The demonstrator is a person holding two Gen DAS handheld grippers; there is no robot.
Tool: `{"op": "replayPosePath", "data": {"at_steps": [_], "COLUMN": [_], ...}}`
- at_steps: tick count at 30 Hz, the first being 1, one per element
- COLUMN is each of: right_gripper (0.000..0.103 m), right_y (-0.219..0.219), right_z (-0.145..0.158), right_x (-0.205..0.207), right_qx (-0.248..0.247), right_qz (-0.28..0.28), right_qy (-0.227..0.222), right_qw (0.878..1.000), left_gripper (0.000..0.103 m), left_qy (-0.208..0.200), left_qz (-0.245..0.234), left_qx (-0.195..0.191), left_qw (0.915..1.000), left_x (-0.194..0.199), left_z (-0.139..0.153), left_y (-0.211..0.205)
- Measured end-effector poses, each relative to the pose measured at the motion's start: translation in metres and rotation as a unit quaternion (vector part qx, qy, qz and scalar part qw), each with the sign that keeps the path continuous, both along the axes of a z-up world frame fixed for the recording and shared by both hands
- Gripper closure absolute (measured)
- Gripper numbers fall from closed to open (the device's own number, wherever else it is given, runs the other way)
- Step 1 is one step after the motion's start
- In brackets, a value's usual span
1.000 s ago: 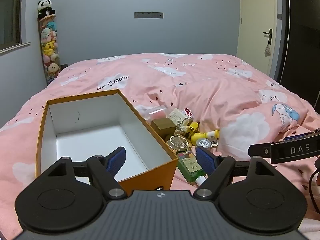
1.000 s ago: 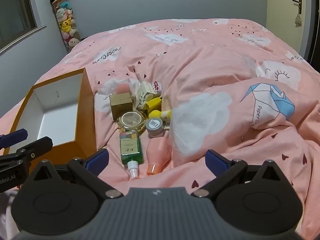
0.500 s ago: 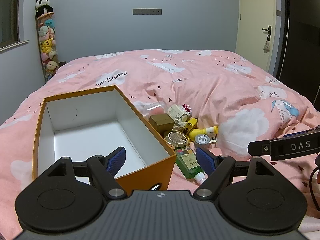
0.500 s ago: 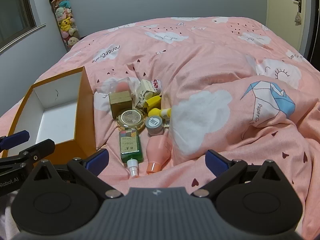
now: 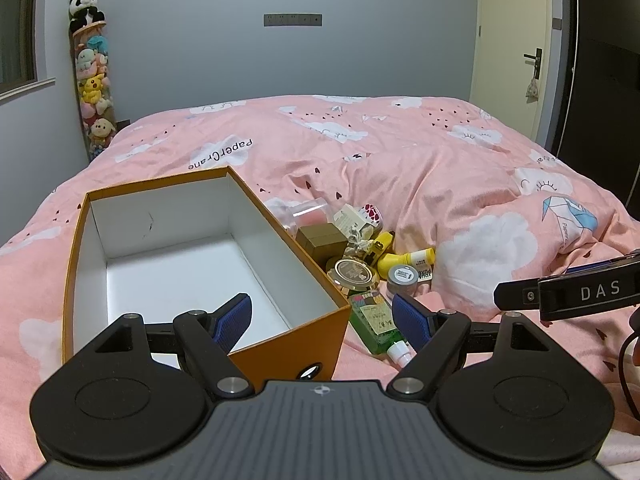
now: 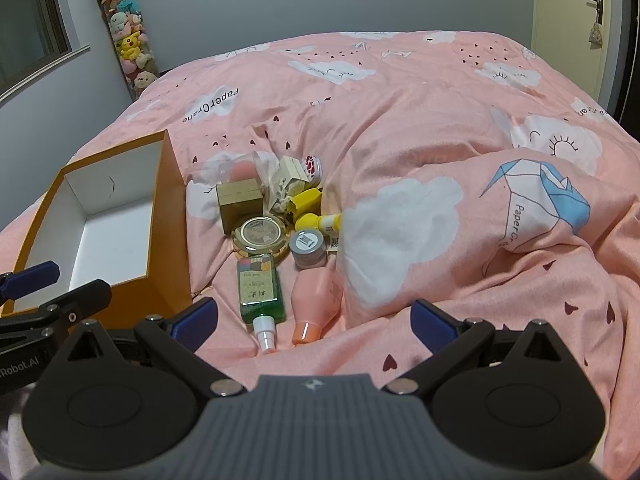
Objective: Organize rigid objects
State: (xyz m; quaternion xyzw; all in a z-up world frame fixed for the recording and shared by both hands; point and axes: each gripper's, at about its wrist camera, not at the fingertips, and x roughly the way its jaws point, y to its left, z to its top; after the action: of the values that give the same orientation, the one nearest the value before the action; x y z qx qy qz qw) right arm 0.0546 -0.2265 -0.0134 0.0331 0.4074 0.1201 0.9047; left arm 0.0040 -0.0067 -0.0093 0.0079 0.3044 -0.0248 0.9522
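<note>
An open orange box [image 5: 280, 344] with a white, empty inside lies on the pink bed; it also shows in the right wrist view [image 6: 168, 216]. Right of it is a pile: a green spray bottle [image 6: 260, 292], a pink bottle [image 6: 316, 300], a round gold compact [image 6: 262, 234], a grey jar [image 6: 308, 246], a yellow bottle [image 6: 320, 222], a brown cube box [image 6: 238, 200]. My left gripper [image 5: 322, 320] is open above the box's near corner. My right gripper [image 6: 314, 320] is open, just short of the two bottles' caps.
The pink quilt [image 6: 440, 160] rises in folds right of the pile. A clear tube of plush toys [image 5: 92, 80] stands at the far left wall. A door [image 5: 516, 52] is at the far right. The right gripper's finger [image 5: 568, 292] reaches in at the left view's right edge.
Both grippers have drawn back and risen slightly, so the box and pile sit a little lower and farther. Both stay open. No object has moved.
</note>
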Motion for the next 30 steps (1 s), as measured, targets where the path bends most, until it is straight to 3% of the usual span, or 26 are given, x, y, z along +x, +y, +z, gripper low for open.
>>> {"op": "replayPosePath", "data": {"at_steps": [30], "right_gripper": [0.002], "right_y": [-0.0001], "right_z": [-0.0035], "right_x": [-0.0004], "right_qx": [0.001], "right_qz": [0.000], "right_qy": [0.004], "right_qw": [1.000], "left_gripper": [0.009], "left_qy": [0.004], "left_qz": [-0.001], "left_qx": [0.000], "left_qw": [1.0000], "left_x": [0.0000], "left_z": [-0.0033], "left_y": [-0.0017]}}
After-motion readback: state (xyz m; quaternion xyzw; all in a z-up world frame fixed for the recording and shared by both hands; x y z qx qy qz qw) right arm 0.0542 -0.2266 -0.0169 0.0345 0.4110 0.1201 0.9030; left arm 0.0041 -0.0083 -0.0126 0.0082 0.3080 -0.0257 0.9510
